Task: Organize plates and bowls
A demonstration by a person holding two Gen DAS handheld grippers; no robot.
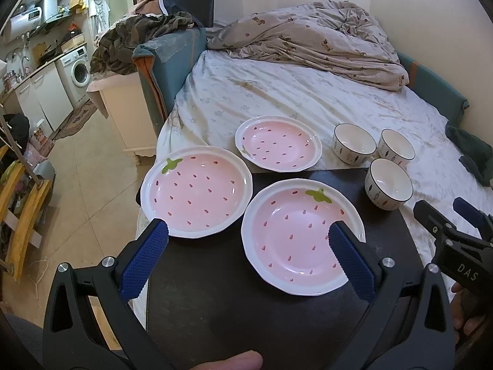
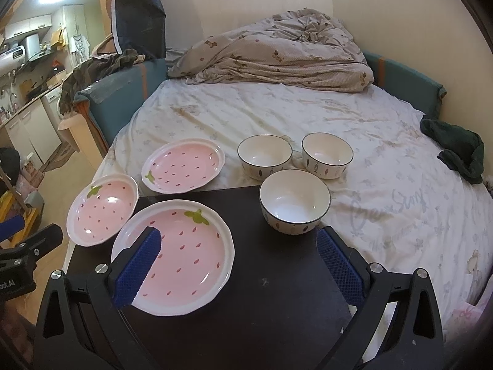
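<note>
On the dark worktop (image 2: 277, 277) at the bed's (image 2: 308, 117) edge:

Left tongs (image 1: 248, 240): spread wide, holding nothing. Blue pads (image 1: 144, 259) hover over the near plate (image 1: 295, 231) and the rim of the left plate (image 1: 194, 191); contact with either cannot be told.

Right tongs (image 2: 237, 243): spread wide, holding nothing. One pad overlaps the near plate's left side; the other sits just beside the near bowl (image 2: 294, 200).

Plates, three, pink strawberry pattern: two directly ahead of the left tongs on the worktop, side by side; the far plate (image 1: 277, 143) beyond them on the bedsheet.

Bowls, three, white with dark rims: near bowl at the worktop's far corner; two far bowls (image 2: 265, 154) beyond it on the sheet, close together.
</note>
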